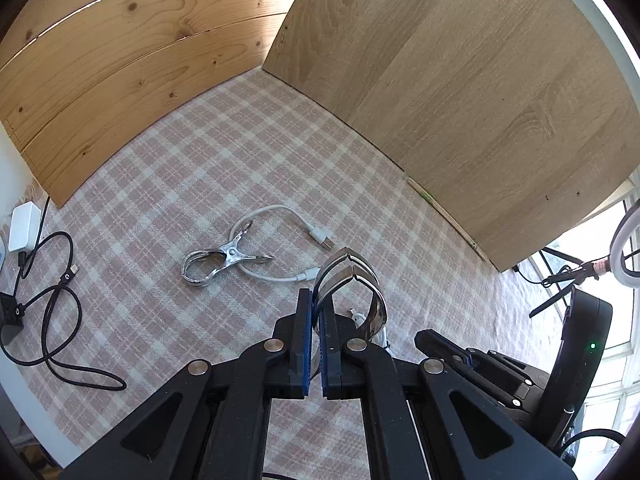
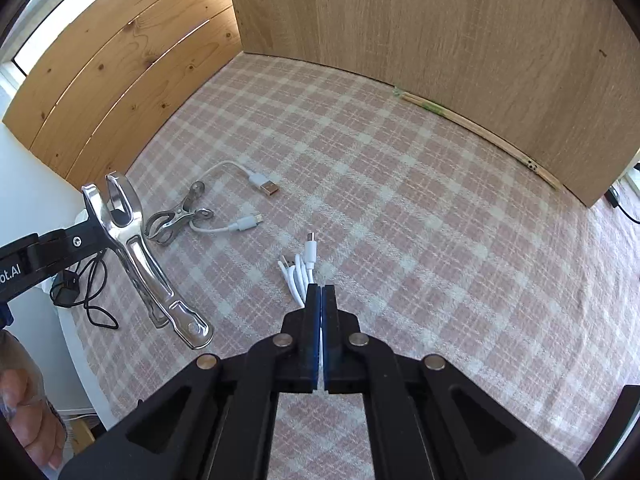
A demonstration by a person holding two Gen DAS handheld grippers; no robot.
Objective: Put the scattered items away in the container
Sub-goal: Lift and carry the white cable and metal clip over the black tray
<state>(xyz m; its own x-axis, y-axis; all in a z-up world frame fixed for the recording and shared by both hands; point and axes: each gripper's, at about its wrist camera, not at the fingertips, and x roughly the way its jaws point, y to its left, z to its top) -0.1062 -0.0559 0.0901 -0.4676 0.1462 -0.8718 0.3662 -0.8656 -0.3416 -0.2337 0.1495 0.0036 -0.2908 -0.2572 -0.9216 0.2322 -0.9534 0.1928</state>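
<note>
My left gripper (image 1: 316, 300) is shut on a large shiny metal clamp (image 1: 352, 288), held above the checked cloth; the right wrist view shows it at the left (image 2: 136, 248). My right gripper (image 2: 321, 292) is shut on a bundled white cable (image 2: 302, 270) whose plugs stick out ahead of the fingers. A smaller metal clip (image 1: 222, 260) lies on the cloth across a short white USB cable (image 1: 280, 240); both show in the right wrist view, the clip (image 2: 174, 218) and the cable (image 2: 244, 200). No container is in view.
Wooden boards (image 1: 460, 100) stand at the back and right of the pink checked cloth (image 1: 180, 180). A black cable (image 1: 52, 312) and a white charger (image 1: 24, 226) lie at the left edge. Thin wooden sticks (image 2: 480, 136) lie along the board's base. A ring light (image 1: 624, 248) stands right.
</note>
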